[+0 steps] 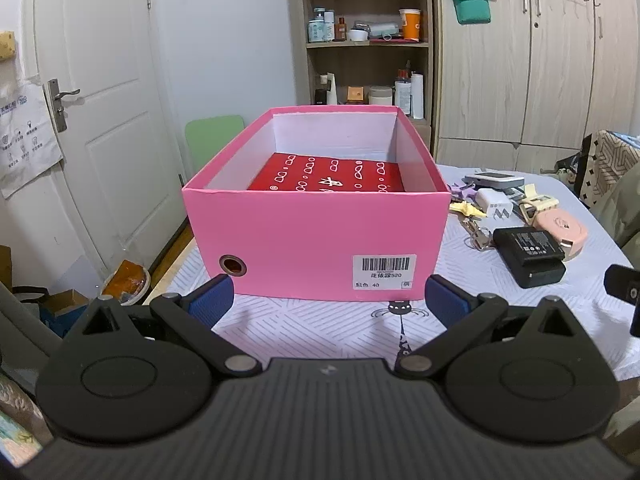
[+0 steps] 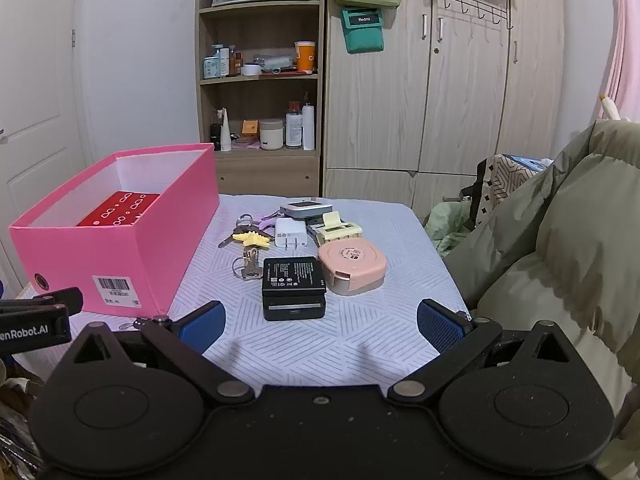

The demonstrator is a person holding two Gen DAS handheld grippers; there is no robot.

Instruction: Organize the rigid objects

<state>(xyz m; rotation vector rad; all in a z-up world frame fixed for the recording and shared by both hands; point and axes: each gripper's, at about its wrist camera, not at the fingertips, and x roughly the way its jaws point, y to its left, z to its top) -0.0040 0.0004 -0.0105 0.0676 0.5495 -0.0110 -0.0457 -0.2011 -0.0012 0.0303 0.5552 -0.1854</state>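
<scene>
Both tongs hang released over the table (image 2: 360, 344). The pink box (image 1: 316, 240) stands just ahead of the left tongs (image 1: 338, 300), blocking them. Ahead of the right tongs (image 2: 320, 322) lies the black charger (image 2: 293, 286), the pink tape measure (image 2: 354, 266) beside it.

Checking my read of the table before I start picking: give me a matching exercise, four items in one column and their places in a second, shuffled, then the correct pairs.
Items:
1. red box
2. black power pack
3. pink round case
4. white plug adapter

Places:
A. nearest the right gripper, straight ahead of its open jaws
B. inside the pink shoebox
C. behind the black pack, beside the yellow-tagged keys
D. just right of the black pack

Pairs: 1-B, 2-A, 3-D, 4-C
</scene>
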